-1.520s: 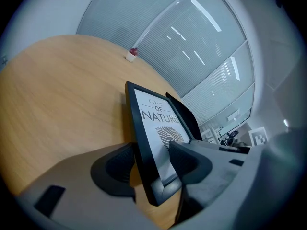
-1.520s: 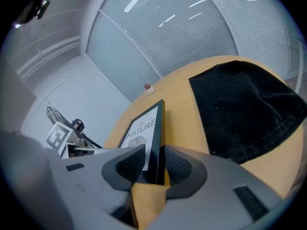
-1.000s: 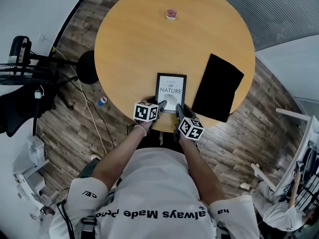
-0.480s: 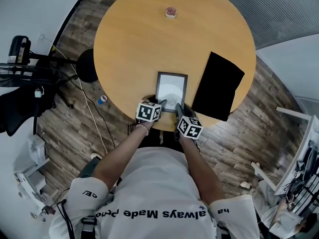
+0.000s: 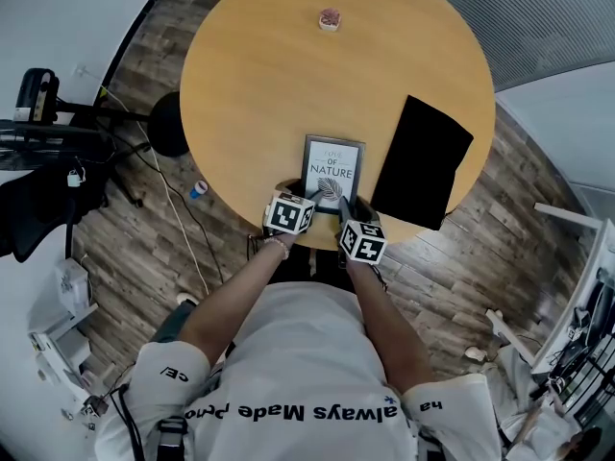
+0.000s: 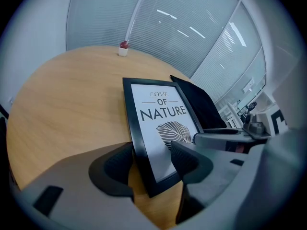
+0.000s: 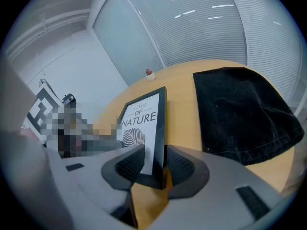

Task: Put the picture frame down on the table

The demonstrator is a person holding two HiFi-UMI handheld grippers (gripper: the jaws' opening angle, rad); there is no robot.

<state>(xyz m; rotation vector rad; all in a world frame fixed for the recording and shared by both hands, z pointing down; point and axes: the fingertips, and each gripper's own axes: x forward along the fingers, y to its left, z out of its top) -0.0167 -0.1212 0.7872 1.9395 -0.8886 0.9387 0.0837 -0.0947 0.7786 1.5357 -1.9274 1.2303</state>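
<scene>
Black-edged picture frame (image 5: 332,169) sits at the six o'clock rim of the round surface (image 5: 259,84), its near end seemingly raised, probably for lowering flat. Left tool (image 5: 313,200) clamps its lower-left corner. Right tool (image 5: 344,206) has just been opening its jaws, which straddle the right edge loosely. Black cloth (image 5: 423,166) lies at three o'clock and a small pot (image 5: 330,19) far off at twelve; neither obstructs.

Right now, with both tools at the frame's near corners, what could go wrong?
1. The jaws of the right tool have just been opening with a corner of the picture frame between them; if the frame is not flat, it may drop.
2. The frame sits near the table rim, and the left tool straddles its other corner; pulling back could drag it off.
3. The black cloth lies close on its right and could snag.
</scene>
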